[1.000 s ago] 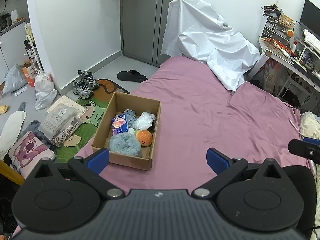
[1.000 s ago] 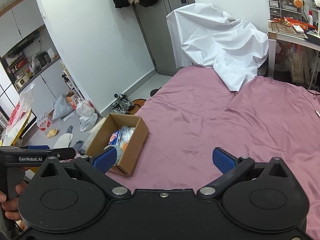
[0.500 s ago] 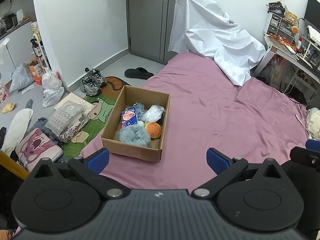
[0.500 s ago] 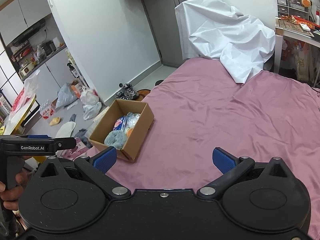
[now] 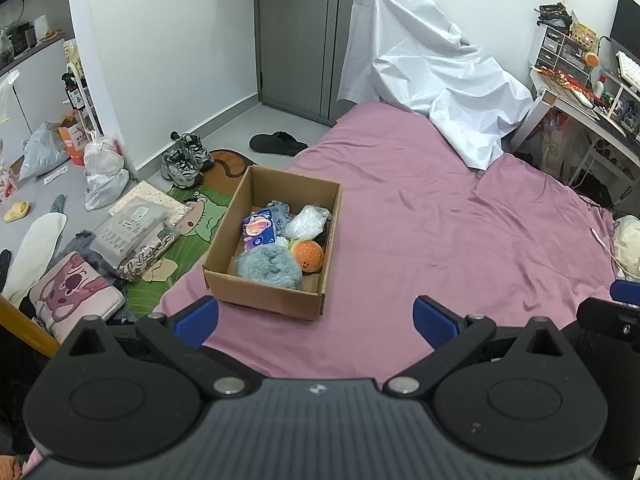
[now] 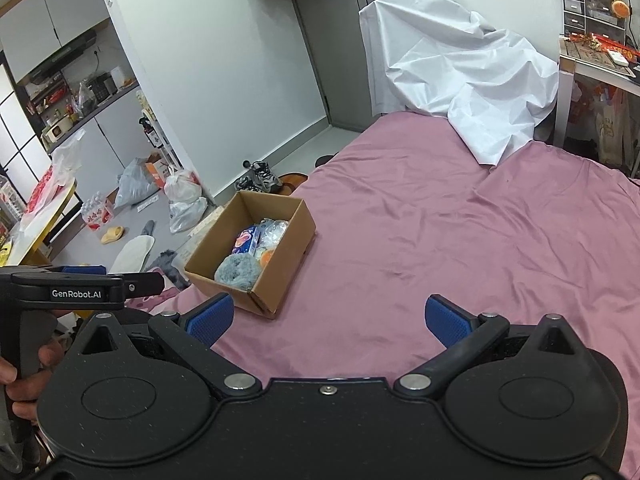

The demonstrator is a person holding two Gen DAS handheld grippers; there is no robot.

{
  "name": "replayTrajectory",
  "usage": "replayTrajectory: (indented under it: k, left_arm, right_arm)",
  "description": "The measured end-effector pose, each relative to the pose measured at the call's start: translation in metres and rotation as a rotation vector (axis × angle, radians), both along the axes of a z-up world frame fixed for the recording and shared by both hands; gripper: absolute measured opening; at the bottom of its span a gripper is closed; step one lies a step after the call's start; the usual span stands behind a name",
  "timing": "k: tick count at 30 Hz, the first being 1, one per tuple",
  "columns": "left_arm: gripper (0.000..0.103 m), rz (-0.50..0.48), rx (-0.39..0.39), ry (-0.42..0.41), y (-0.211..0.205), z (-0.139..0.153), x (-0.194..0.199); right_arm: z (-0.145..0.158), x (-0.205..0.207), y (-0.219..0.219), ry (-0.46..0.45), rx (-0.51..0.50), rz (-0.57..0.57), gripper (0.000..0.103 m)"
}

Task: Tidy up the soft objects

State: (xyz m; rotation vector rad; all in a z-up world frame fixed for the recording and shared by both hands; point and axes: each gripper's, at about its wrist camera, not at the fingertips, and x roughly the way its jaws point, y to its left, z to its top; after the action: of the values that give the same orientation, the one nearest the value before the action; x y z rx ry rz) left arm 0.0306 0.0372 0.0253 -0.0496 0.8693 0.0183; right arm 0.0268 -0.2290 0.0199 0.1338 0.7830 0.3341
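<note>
cardboard box [image 5: 262, 298] just ahead, left tongs [image 5: 316, 320] spread

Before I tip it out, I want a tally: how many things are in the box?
5 visible in the box: grey fluff nearest, orange ball beside it, blue packet, clear bag, blue-grey toy at back. More may be hidden.

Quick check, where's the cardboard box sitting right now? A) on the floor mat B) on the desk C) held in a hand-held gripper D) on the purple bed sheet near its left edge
D: the cardboard box rests on the purple bed sheet beside its left edge, with both hand-held grippers open and empty.
</note>
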Motion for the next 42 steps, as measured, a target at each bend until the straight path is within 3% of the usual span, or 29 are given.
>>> replayTrajectory:
  k: [42]
  left_arm:
    - [0.103,-0.004,0.0,0.002,-0.003,0.0013,0.0006]
  right_arm:
    - [0.0022,-0.0005,0.0029,0.006,-0.005,-0.019,0.103]
